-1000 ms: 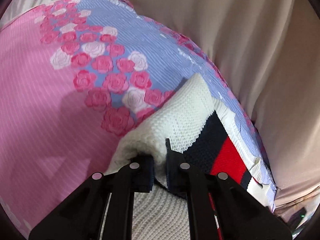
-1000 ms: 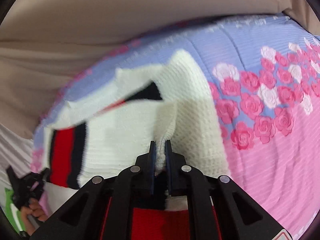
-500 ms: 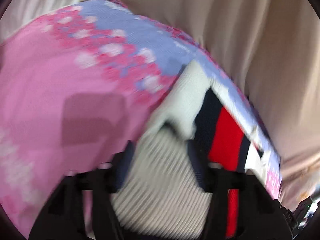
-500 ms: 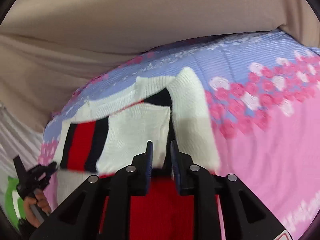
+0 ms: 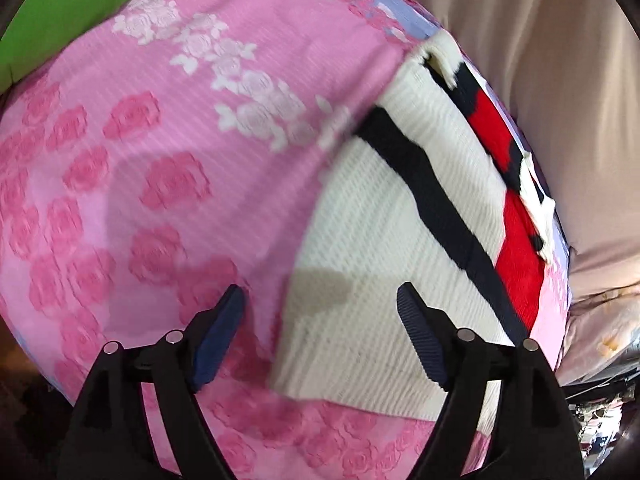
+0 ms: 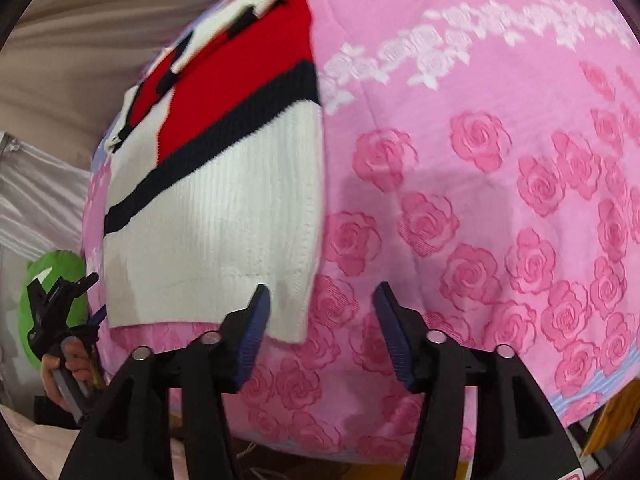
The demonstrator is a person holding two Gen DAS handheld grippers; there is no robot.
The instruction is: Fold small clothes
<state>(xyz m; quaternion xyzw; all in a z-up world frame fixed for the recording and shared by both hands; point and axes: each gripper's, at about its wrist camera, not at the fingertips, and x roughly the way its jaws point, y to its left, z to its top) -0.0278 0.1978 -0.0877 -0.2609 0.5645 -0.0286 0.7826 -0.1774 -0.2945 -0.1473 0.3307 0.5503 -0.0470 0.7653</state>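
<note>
Both grippers have let go of the white ribbed knit sweater with a red panel and navy stripes [image 5: 372,248] since a second ago, when each pinched a fold of it. It lies flat on the pink rose-patterned quilted bedspread [image 5: 168,168], near the beige curtain-side edge. Jaws on the left gripper [image 5: 320,300] have just been opening and stand spread wide above the sweater's near white hem (nothing pressed between them). Those of the right gripper [image 6: 320,298] have likewise just been opening and are spread over the hem's corner and bare bedspread. No containers are visible.
</note>
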